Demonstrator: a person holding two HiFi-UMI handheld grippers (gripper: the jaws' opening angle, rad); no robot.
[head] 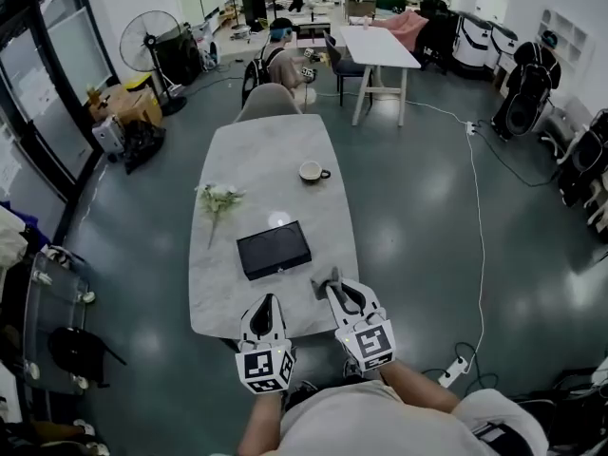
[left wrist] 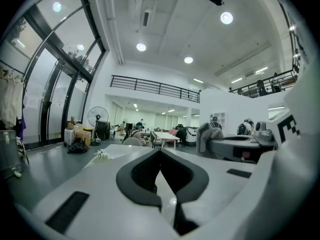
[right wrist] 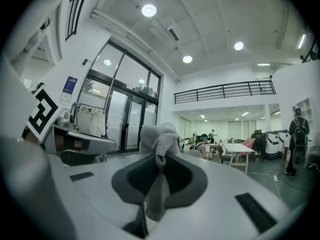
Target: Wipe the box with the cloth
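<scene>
The black flat box (head: pixel 274 250) lies on the white marble table (head: pixel 256 150), near its front end. My right gripper (head: pixel 332 284) sits at the table's front edge, just right of the box, shut on a grey cloth (head: pixel 325 279). In the right gripper view the cloth (right wrist: pixel 159 143) bunches up above the shut jaws of that gripper (right wrist: pixel 159 159) and hangs down between them. My left gripper (head: pixel 268 299) hovers in front of the box, shut and holding nothing (left wrist: pixel 160 154). Neither gripper view shows the box.
A sprig of white flowers (head: pixel 218 199) lies left of the box and a cup (head: pixel 312 171) stands further back. A chair (head: pixel 268 101) sits at the table's far end. A person sits beyond it. A fan (head: pixel 152 41) stands at the back left.
</scene>
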